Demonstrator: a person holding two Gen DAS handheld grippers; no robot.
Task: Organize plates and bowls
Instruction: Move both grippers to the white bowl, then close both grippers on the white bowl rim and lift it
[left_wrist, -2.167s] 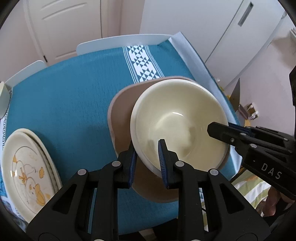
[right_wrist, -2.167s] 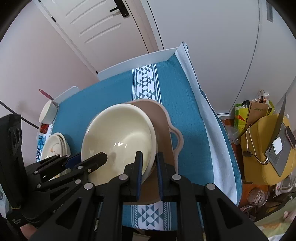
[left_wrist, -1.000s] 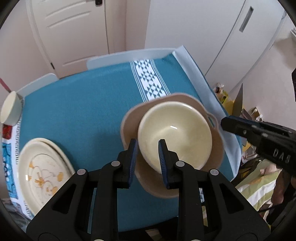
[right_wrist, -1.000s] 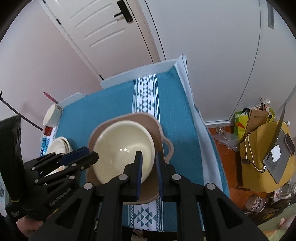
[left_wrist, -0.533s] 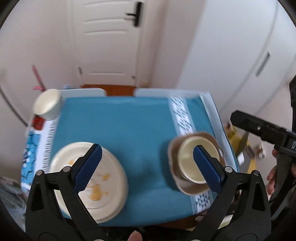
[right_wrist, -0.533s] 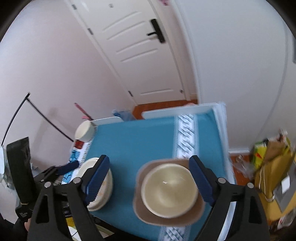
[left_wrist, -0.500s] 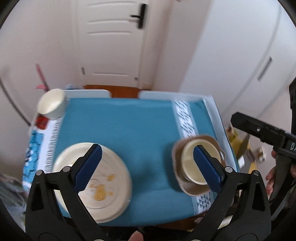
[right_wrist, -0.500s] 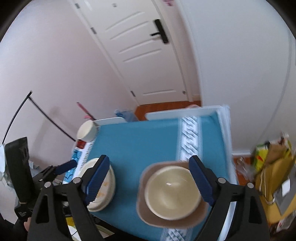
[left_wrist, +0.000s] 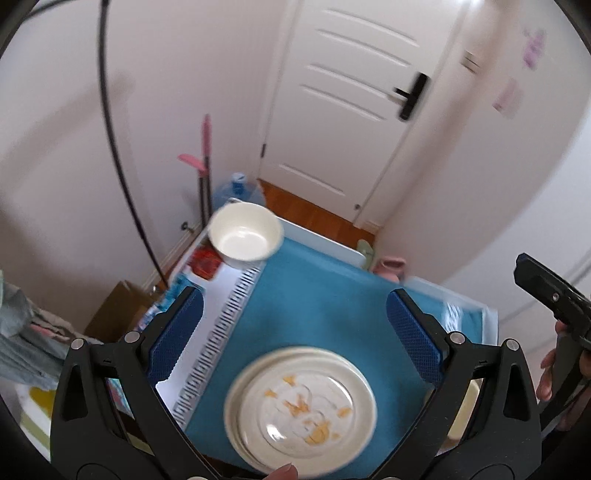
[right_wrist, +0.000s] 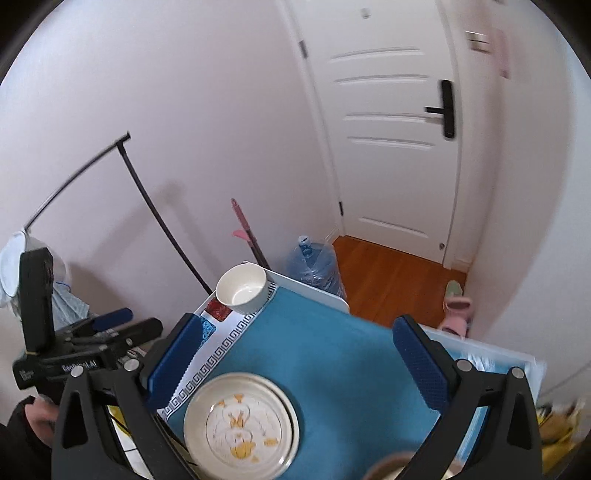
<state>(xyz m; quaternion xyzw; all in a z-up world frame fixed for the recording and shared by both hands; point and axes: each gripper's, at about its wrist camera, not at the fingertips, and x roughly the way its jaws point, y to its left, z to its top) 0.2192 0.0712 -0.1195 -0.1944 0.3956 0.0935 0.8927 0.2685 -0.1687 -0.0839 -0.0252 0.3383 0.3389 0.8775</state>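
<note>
A stack of cream plates with an orange duck print (left_wrist: 301, 408) lies on the blue tablecloth (left_wrist: 332, 310), near its front left; it also shows in the right wrist view (right_wrist: 240, 424). A small white bowl (left_wrist: 245, 236) stands at the table's far left corner, also in the right wrist view (right_wrist: 242, 290). My left gripper (left_wrist: 295, 339) is open and empty, high above the plates. My right gripper (right_wrist: 295, 362) is open and empty, high above the table. The brown dish rim (right_wrist: 395, 469) peeks in at the bottom edge.
A white door (right_wrist: 399, 147) and wooden floor (right_wrist: 391, 280) lie beyond the table. A blue water bottle (right_wrist: 314, 266) and a pink-handled mop (right_wrist: 247, 232) stand against the wall. The other gripper's body (right_wrist: 74, 354) shows at the left.
Both grippers let go of the cream bowl on the brown dish, opened wide, rose high and swung left. The view now centres on the plate stack and small white bowl.
</note>
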